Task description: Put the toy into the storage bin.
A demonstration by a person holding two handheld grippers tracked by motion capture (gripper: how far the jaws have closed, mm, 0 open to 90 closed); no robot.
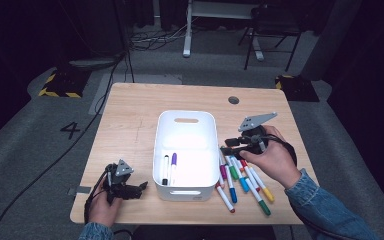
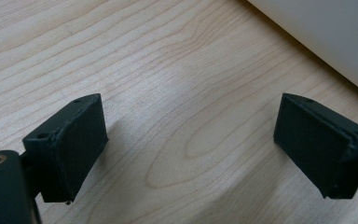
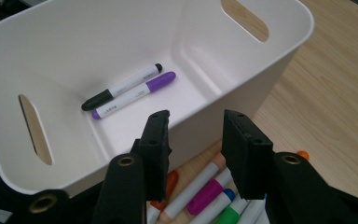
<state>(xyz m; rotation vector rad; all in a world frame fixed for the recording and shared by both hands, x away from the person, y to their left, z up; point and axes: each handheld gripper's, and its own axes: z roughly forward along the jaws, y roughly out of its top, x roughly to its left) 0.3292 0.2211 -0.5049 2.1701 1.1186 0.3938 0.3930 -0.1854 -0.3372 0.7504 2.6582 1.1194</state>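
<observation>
- Right gripper (image 3: 193, 154), lower centre of right gripper view: jaws part-open, nothing between them, above the loose colour-capped felt markers (image 1: 242, 182) lying on the table, just right of the white plastic bin (image 1: 207, 150).
- Bin holds 2 markers: black-capped (image 3: 121, 87), purple-capped (image 3: 135, 94).
- Left gripper (image 2: 191, 144): jaws released, empty, over the pale wooden tabletop (image 2: 168, 70).
- Tip: centre jaws across 1 marker barrel, not the cluster, then close.

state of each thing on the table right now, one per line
white plastic bin: upright, holds two markers
black-capped marker: capped, lying flat in bin
purple-capped marker: capped, lying flat in bin
loose coloured markers: capped, piled on table beside bin
left gripper: open, empty
right gripper: open, empty
</observation>
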